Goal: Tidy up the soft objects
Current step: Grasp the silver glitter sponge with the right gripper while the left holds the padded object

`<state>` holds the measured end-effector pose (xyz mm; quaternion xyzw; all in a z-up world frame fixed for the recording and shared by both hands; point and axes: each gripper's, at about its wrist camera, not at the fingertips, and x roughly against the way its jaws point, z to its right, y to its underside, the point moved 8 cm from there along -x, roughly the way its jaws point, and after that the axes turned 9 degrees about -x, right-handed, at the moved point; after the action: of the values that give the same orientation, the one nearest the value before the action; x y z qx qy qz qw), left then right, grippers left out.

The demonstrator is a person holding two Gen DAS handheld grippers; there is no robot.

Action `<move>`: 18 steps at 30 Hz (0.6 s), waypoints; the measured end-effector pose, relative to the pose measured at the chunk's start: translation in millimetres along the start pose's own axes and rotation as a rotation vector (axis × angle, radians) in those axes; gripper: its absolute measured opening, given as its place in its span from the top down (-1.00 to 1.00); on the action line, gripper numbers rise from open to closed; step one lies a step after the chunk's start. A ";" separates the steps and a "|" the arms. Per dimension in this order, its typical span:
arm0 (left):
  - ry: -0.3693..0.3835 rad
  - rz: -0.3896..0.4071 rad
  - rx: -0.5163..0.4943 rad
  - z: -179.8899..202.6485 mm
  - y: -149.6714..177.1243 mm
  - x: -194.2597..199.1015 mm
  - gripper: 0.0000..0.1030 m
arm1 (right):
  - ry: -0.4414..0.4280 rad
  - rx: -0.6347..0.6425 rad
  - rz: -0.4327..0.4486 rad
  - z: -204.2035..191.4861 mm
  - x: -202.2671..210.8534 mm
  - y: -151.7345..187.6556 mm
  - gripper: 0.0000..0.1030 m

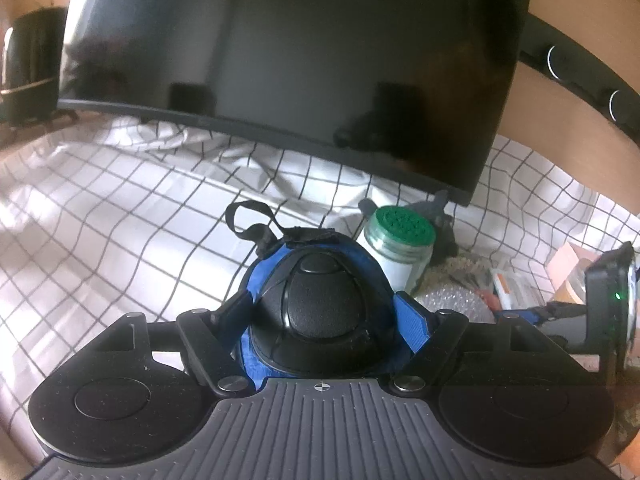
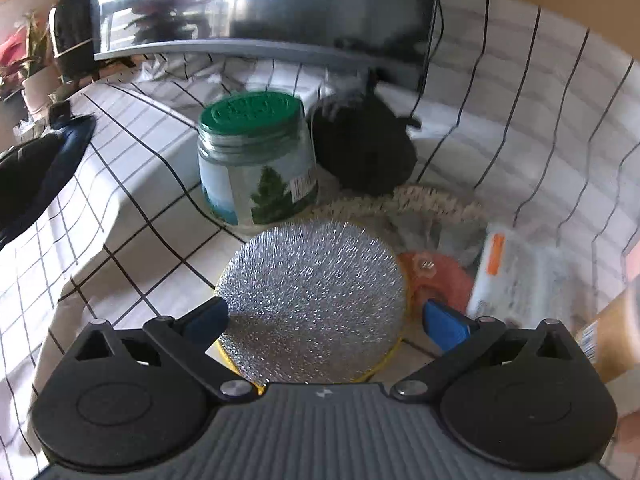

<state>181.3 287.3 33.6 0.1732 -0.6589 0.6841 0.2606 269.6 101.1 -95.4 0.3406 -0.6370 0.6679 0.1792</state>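
A blue-and-black knee pad (image 1: 320, 312) is gripped by the left tool (image 1: 328, 320). A round silver scouring pad (image 2: 312, 300) is straddled by the open right tool (image 2: 324, 316). Behind the pad stand a green-lidded jar (image 2: 256, 160) and a monitor (image 2: 280, 12).

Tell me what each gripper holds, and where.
Left gripper is clamped across the sides of a knee pad. Right gripper straddles a scouring pad, jaws open, holding nothing.
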 end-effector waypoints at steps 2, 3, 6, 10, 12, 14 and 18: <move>0.003 -0.005 0.000 -1.0 1.4 -1.4 -0.58 | -0.015 -0.053 -0.017 3.0 -1.7 -0.5 -1.00; 0.005 -0.004 0.000 -1.4 1.1 -1.6 -0.58 | -0.021 -0.075 -0.030 4.4 -1.3 -0.4 -1.00; 0.020 -0.001 -0.001 0.7 -0.4 -2.6 -0.58 | -0.088 -0.136 -0.045 6.9 7.2 0.0 -0.68; 0.074 -0.044 -0.025 15.9 8.7 -13.4 -0.58 | -0.205 -0.201 -0.076 6.2 26.6 1.1 0.10; 0.102 -0.077 -0.044 26.9 19.0 -20.3 -0.58 | -0.258 -0.240 -0.096 5.7 32.7 0.7 0.23; 0.122 -0.106 -0.061 35.2 27.1 -25.6 -0.58 | -0.327 -0.290 -0.116 3.7 35.7 -2.1 0.25; 0.138 -0.130 -0.075 42.4 35.5 -28.3 -0.58 | -0.389 -0.384 -0.130 -0.5 30.0 -12.7 0.24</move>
<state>178.8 241.8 -8.6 0.1583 -0.6520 0.6508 0.3554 256.9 97.3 -65.6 0.4622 -0.7512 0.4442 0.1572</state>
